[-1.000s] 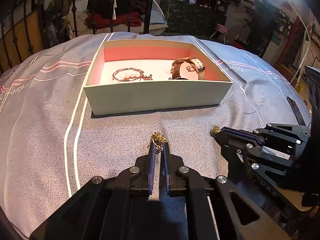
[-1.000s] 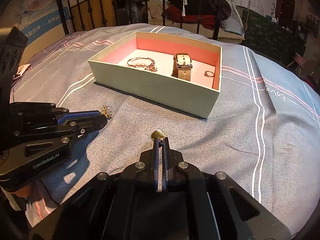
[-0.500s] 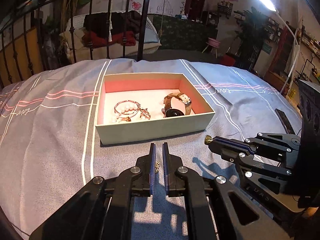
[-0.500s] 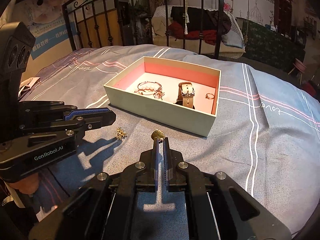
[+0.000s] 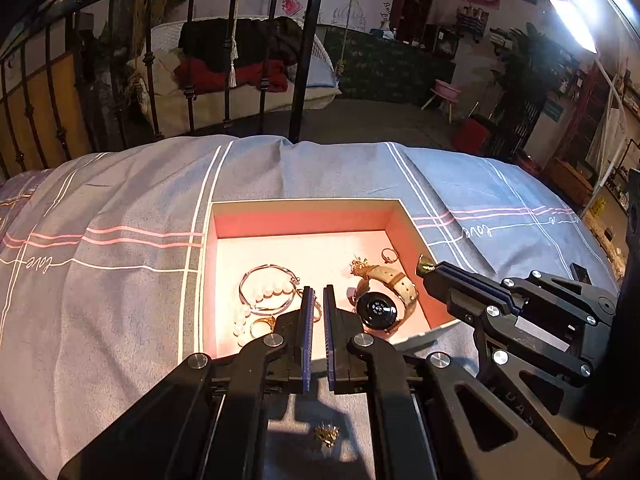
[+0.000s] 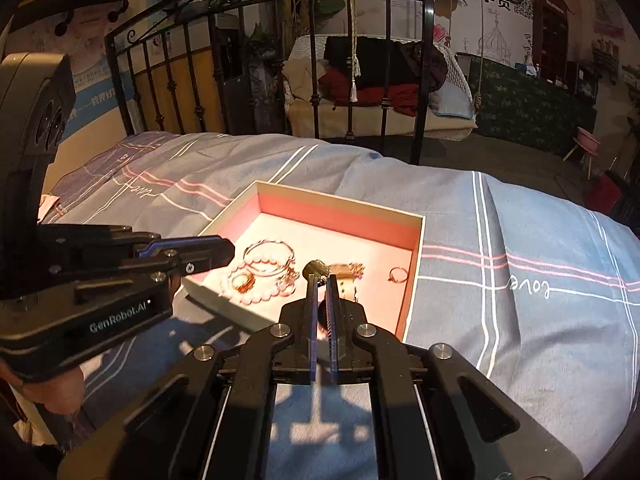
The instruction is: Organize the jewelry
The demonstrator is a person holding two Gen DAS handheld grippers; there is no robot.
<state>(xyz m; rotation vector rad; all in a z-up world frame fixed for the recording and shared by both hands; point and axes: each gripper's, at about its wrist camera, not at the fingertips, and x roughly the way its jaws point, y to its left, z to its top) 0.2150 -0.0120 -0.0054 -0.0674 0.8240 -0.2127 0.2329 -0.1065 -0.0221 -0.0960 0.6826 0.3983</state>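
An open box (image 5: 304,202) (image 6: 340,200) with a pink lining sits on the bedspread. It holds a pearl bracelet (image 5: 266,290) (image 6: 268,258), a watch (image 5: 378,306), a gold ring (image 5: 389,255) (image 6: 397,274) and other small pieces. My left gripper (image 5: 316,292) hovers above the box's near side, its jaws a narrow gap apart with nothing between them. A small gold brooch (image 5: 327,434) lies on the bedspread below it, in its shadow. My right gripper (image 6: 320,278) (image 5: 426,268) is shut on a small gold piece (image 6: 315,268) and holds it over the box.
The blue-grey striped bedspread (image 5: 120,208) (image 6: 520,240) covers the bed. A black iron bed rail (image 5: 300,52) (image 6: 316,92) stands behind the box. A swing seat with clothes (image 6: 380,88) hangs beyond it.
Both grippers rose and moved forward over the box. The gold brooch slipped from the left gripper and stayed on the bedspread. The right gripper still carries its gold piece.
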